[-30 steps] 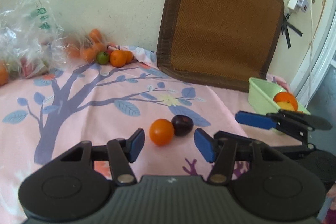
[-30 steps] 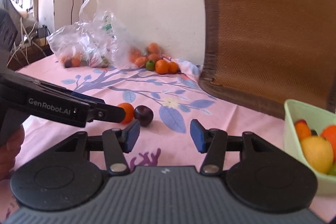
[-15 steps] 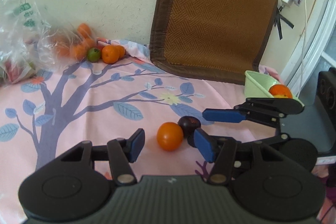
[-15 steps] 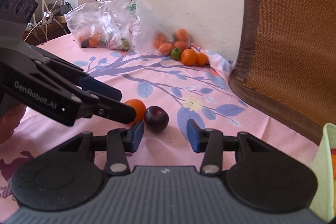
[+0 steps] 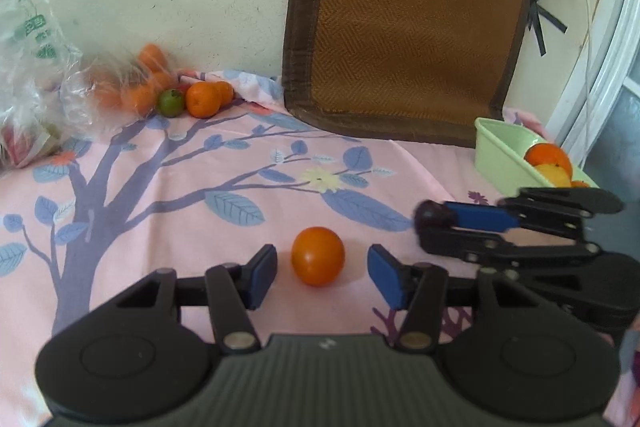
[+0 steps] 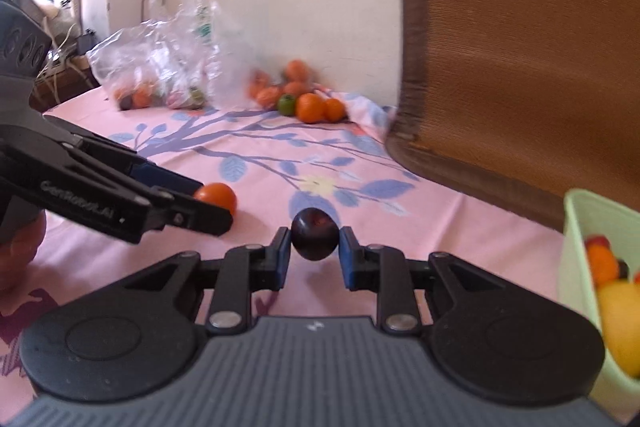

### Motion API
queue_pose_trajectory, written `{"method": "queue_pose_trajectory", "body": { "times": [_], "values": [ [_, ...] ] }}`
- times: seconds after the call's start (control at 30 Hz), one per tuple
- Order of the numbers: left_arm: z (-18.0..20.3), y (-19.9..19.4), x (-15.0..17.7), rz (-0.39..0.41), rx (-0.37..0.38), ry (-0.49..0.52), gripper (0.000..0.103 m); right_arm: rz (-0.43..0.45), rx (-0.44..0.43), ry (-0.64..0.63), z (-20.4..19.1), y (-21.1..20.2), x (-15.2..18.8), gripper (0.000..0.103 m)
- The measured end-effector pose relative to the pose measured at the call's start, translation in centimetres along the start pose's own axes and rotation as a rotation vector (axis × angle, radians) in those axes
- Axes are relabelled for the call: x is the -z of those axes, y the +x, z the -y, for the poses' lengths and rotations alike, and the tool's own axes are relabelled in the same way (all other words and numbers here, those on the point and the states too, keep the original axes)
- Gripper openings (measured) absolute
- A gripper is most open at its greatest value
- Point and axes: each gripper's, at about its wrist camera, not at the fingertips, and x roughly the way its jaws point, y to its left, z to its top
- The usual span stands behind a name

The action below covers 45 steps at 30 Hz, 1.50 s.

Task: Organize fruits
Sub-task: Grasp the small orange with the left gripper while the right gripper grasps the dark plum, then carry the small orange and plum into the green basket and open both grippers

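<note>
**Plum pinched, orange framed**

Clamping a dark plum [image 6: 312,234] between its blue pads, the right gripper [image 6: 313,255] hangs above the pink floral cloth [image 5: 160,187]. The left gripper [image 5: 322,273], jaws spread apart, straddles an orange [image 5: 317,255] resting on the cloth. A green tub [image 5: 504,151] with fruit sits right.

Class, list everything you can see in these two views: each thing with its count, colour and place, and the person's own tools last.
plum: one, dark purple, held between the right fingers
orange: one, orange, on the cloth between the left fingers
fruit pile: several orange, one green, by the wall
plastic bag: one, clear, holding fruit, far left
green tub: one, pale green, holding fruit, right
woven mat: one, brown, leaning on the wall
tablecloth: one, pink, tree print
left gripper: open around the orange
right gripper: shut on the plum
</note>
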Motion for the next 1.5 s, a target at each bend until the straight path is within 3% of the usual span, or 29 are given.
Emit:
{"method": "queue_pose_trajectory", "body": {
  "times": [0.03,0.23,0.5,0.67,0.83,0.9,1.03,1.1,1.2,1.37,1.5],
  "values": [
    [0.1,0.1,-0.1,-0.005,0.0,-0.002,0.029,0.006,0.007,0.015,0.2,-0.6,0.4,0.028],
    [2.3,-0.9,-1.4,0.035,0.041,-0.017,0.029,0.086,0.076,0.07,1.0,-4.6,2.1,0.028],
    [11.4,1.1,-7.0,0.073,0.217,0.051,0.029,0.269,0.346,0.139,5.8,-10.1,2.3,0.028],
    [17.0,5.2,-9.0,0.03,0.288,0.072,0.029,0.272,0.485,0.171,9.3,-9.9,3.0,0.028],
    [19.5,9.2,-9.6,-0.031,0.299,0.062,0.03,0.236,0.499,0.21,11.0,-8.7,3.5,0.03],
    [19.5,10.0,-9.5,-0.04,0.302,0.047,0.037,0.223,0.513,0.2,11.0,-8.2,3.6,0.03],
    [18.8,10.4,-9.3,-0.039,0.292,0.007,0.042,0.236,0.507,0.205,11.0,-8.6,4.0,0.034],
    [18.0,9.7,-9.3,-0.033,0.284,-0.017,0.042,0.258,0.512,0.208,10.9,-8.9,4.1,0.042],
    [16.5,7.6,-9.2,-0.003,0.272,-0.052,0.042,0.297,0.525,0.212,10.9,-9.5,4.3,0.041],
    [15.2,3.2,-6.5,0.041,0.132,0.001,0.042,0.415,0.595,0.3,11.6,-11.4,4.9,0.042],
    [15.7,0.3,-3.6,0.053,0.0,0.082,0.059,0.407,0.637,0.415,12.5,-12.2,5.0,0.042]
  ]
}}
